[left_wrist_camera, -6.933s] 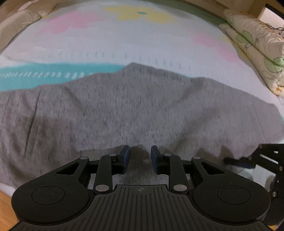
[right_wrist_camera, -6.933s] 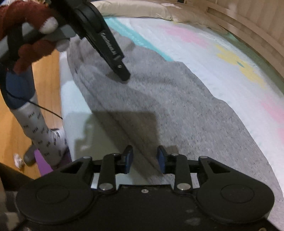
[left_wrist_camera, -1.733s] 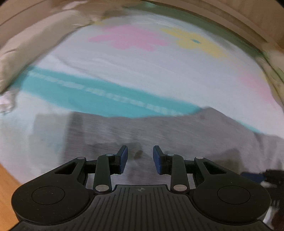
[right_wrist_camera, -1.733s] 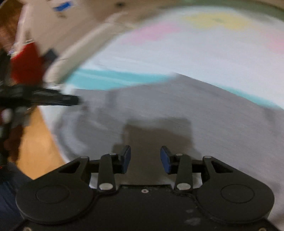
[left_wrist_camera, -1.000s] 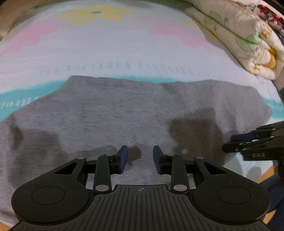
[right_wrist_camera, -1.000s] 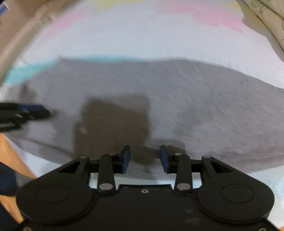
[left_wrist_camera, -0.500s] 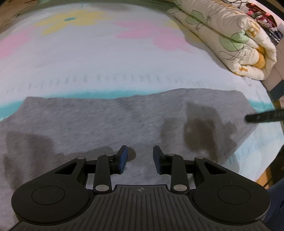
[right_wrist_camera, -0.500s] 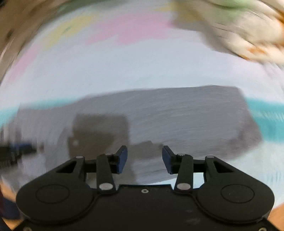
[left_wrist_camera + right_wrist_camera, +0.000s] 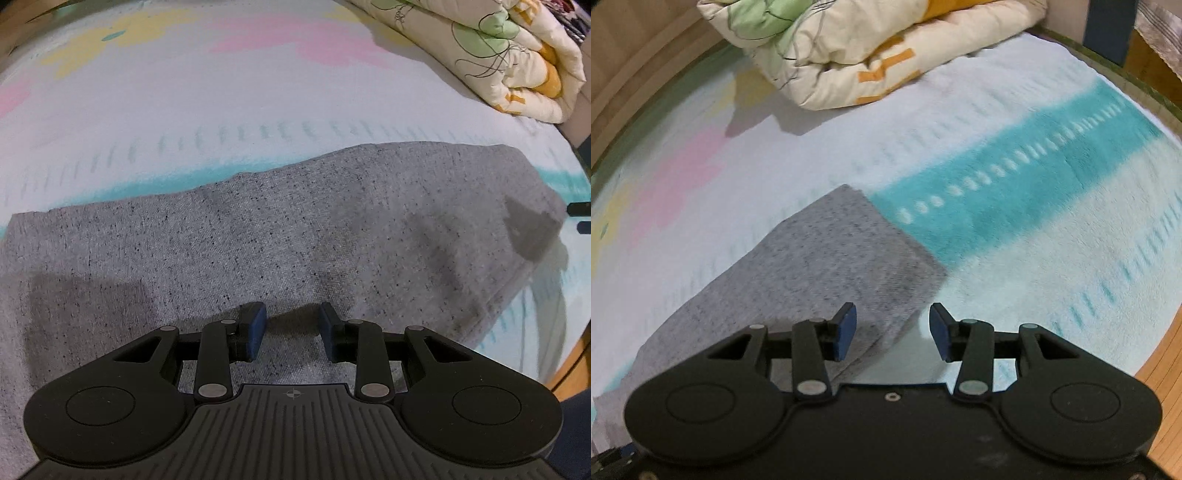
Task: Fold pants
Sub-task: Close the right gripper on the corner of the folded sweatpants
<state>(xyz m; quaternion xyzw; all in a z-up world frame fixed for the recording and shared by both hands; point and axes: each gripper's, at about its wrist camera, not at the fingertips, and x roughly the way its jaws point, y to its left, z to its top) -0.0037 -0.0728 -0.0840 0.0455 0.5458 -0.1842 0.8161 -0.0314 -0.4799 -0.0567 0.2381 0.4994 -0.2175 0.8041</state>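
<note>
The grey speckled pants (image 9: 280, 236) lie flat across the bed sheet, stretching from the left edge to an end at the right. My left gripper (image 9: 290, 326) is open and empty, hovering over the pants' near middle. In the right wrist view the pants' end (image 9: 831, 254) lies ahead and to the left. My right gripper (image 9: 890, 328) is open and empty over the near corner of that end. The right gripper's fingertips (image 9: 580, 216) show at the left wrist view's right edge, beside the pants' end.
The bed sheet (image 9: 229, 92) is pale with pink and yellow flowers and a teal stripe (image 9: 1015, 184). A folded floral quilt (image 9: 849, 44) lies at the back. The bed's near edge and wooden floor (image 9: 1167, 350) are at the right.
Both grippers have swung to the right along the pants. The right gripper now faces the pants' right end instead of the middle. Both stay open.
</note>
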